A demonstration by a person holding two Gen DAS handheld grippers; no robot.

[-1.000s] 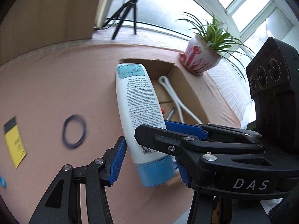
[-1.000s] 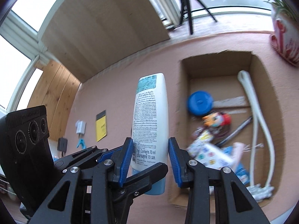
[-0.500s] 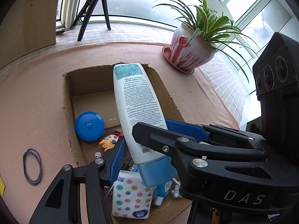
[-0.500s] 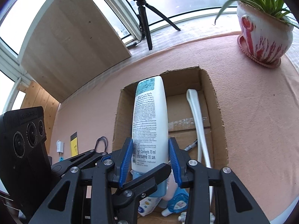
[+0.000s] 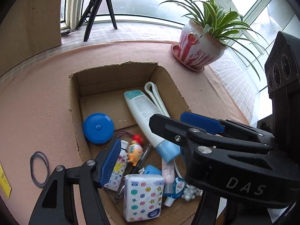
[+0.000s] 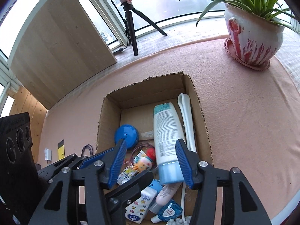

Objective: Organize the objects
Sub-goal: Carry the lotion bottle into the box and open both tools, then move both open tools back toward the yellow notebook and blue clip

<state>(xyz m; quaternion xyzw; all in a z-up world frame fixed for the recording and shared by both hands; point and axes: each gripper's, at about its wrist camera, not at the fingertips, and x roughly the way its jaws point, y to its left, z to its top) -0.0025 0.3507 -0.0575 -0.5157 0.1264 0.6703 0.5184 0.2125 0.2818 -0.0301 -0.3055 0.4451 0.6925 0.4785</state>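
Wide open, the right gripper, blue pads far apart, holding nothing. Open too, the left gripper, though its right finger is partly hidden behind the other tool's black arm. Lying down flat in the cardboard box, the white bottle with the light blue cap, pressed up beside a white looped cord along the right wall. Touching the right pad or only near it, hard to tell. Under the cap end, a pink tube, half covered. Near the left wall, a blue round case. Beside it a small toy figure, blurry. Down front, a tissue pack with coloured dots. Out on the pink cloth, dark rubber bands. Cut off at the left edge, a yellow card.
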